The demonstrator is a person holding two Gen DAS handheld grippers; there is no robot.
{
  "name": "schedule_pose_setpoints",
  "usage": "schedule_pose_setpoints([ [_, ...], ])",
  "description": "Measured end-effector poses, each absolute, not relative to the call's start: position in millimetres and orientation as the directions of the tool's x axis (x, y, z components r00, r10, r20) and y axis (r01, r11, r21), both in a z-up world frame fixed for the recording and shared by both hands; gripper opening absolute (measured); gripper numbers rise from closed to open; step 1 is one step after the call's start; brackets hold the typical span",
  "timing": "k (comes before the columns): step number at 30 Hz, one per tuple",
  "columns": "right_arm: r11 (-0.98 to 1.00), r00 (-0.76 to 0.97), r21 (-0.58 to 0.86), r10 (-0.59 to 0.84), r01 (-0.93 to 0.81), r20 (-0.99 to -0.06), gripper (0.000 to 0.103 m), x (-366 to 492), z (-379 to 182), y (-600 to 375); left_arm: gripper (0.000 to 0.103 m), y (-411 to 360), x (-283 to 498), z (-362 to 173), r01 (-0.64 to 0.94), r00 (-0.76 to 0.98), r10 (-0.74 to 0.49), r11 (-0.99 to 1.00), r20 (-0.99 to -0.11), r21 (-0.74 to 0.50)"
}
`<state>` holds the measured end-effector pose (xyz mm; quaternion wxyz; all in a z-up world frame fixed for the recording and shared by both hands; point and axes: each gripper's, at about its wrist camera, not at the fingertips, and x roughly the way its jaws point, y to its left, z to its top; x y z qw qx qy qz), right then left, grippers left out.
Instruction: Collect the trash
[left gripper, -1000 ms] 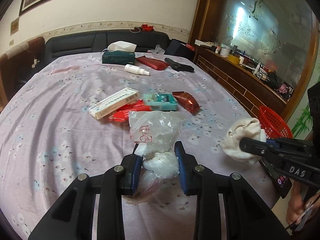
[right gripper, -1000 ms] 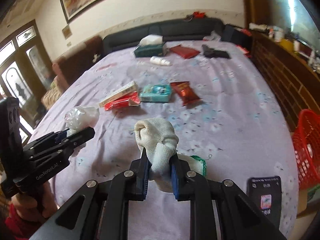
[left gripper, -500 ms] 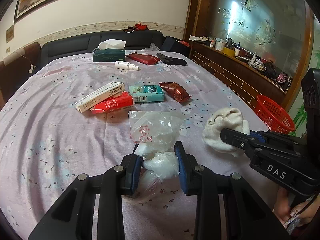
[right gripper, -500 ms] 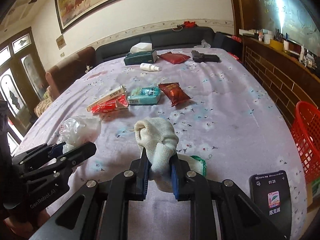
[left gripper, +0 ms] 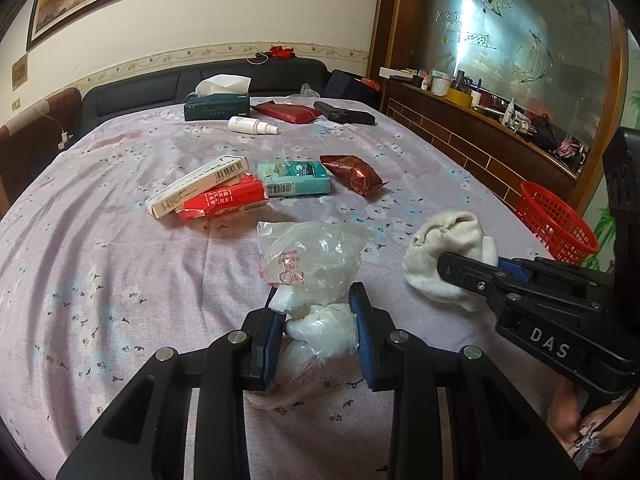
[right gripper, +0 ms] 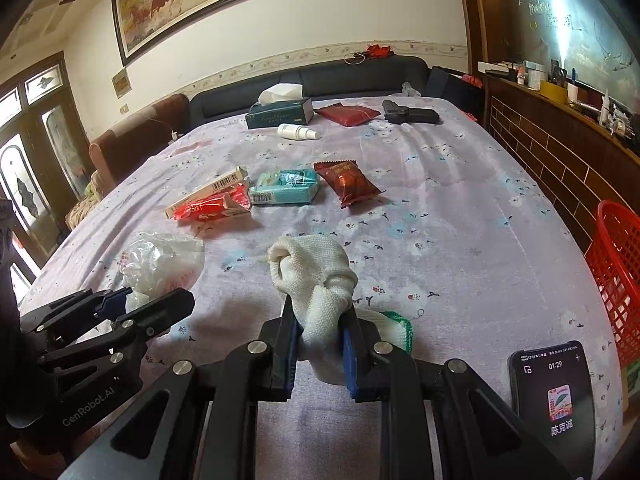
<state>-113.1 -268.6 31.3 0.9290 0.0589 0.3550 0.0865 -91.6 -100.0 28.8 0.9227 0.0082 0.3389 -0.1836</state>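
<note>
My left gripper (left gripper: pixel 318 320) is shut on a crumpled clear plastic bag (left gripper: pixel 316 256) with red print, held just above the table; it also shows in the right wrist view (right gripper: pixel 160 264). My right gripper (right gripper: pixel 320 332) is shut on a bunched white knitted glove (right gripper: pixel 312 272) with a green cuff; the glove shows in the left wrist view (left gripper: pixel 448 256) at right. Mid-table lie a white carton (left gripper: pixel 196 190), a red wrapper (left gripper: pixel 224 202), a teal tissue pack (left gripper: pixel 294 178) and a dark red snack packet (left gripper: pixel 352 174).
A red mesh basket (left gripper: pixel 556 224) stands off the table's right edge, also in the right wrist view (right gripper: pixel 616 272). At the far end are a green tissue box (left gripper: pixel 216 106), a white spray bottle (left gripper: pixel 252 126), a red pouch (left gripper: pixel 286 112) and a black object (left gripper: pixel 344 114). A phone (right gripper: pixel 550 400) lies near right.
Both grippers have pulled back and lifted slightly with their loads; the table items look farther away. The grips are unchanged.
</note>
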Motion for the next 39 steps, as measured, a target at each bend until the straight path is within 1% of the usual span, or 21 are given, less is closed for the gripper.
schedule_pose_setpoints([
  [15,0.969,0.747,0.206,0.235,-0.134,-0.622,0.02,-113.0,28.0,-273.6,0.03,-99.5,-94.9,30.5,0.34,0.718,-0.333,0.934,-0.611,-0.109],
  [22,0.969,0.749,0.188,0.241,-0.158,-0.616,0.02,-113.5,28.8,-268.9,0.03,-99.1,-96.6,31.5,0.328,0.731,-0.323,0.939,-0.601,-0.105],
  [39,0.965,0.745,0.189,0.259,-0.18,-0.615,0.02,-113.5,29.0,-268.2,0.03,-98.1,-94.2,31.2,0.306,0.73,-0.299,0.947,-0.614,-0.099],
])
